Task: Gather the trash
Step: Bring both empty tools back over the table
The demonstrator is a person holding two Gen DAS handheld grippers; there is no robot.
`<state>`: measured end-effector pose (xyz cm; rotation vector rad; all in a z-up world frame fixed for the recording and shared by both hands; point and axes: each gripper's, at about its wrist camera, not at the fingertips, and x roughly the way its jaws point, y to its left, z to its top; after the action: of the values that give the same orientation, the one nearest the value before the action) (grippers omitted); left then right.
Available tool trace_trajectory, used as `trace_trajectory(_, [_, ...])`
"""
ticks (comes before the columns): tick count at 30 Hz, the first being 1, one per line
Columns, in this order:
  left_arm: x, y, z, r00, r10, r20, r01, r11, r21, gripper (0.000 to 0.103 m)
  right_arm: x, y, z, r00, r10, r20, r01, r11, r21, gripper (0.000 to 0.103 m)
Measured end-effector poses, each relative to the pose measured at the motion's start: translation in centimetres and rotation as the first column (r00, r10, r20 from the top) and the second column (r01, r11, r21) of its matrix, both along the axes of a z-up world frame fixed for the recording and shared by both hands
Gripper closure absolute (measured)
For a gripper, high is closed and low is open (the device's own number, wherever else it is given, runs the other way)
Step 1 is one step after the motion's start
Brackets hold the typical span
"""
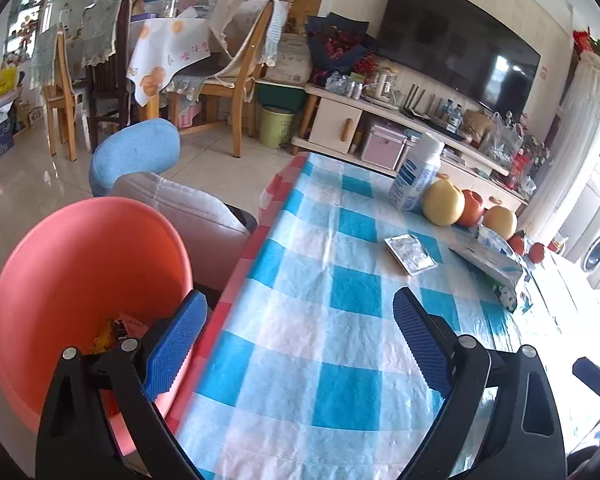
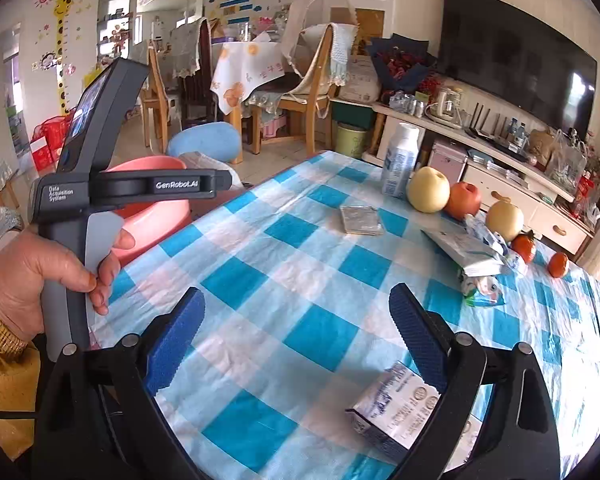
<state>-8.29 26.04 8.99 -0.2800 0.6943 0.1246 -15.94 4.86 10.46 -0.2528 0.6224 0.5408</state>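
Note:
A pink bin (image 1: pixel 88 264) stands beside the left edge of the checked table (image 1: pixel 340 344) and holds a few wrappers (image 1: pixel 118 330). My left gripper (image 1: pixel 300 332) is open and empty, its left finger over the bin's rim. A silver foil packet (image 1: pixel 410 254) lies mid-table; it also shows in the right wrist view (image 2: pixel 360 220). My right gripper (image 2: pixel 298 328) is open over the cloth. A small carton (image 2: pixel 394 410) lies just under its right finger. A hand (image 2: pixel 40 272) holds the left gripper's body by the pink bin (image 2: pixel 152 216).
A white bottle (image 2: pixel 400 160), pears and an apple (image 2: pixel 464 200), a tissue pack (image 2: pixel 470 250) and small oranges (image 2: pixel 558 265) line the table's far right side. Beyond the table stand a blue stool (image 1: pixel 136 156), wooden chairs, a green bin (image 1: pixel 276 126) and a TV cabinet.

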Motion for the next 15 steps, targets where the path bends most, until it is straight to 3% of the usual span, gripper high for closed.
trace_trajectory(9, [-0.7, -3.5, -0.8, 0.996, -0.086, -0.013, 0.085, 0.995, -0.057, 0.010, -0.3, -4.7, -0.1, 0.998, -0.025, 0.051, 0.025, 1.000, 0.003, 0.009])
trace_trajectory(15, [-2.1, -5.8, -0.7, 0.993, -0.114, -0.003, 0.113, 0.990, -0.088, 0.010, 0.4, -9.1, 0.2, 0.996, -0.082, 0.046, 0.080, 0.995, 0.060, 0.009])
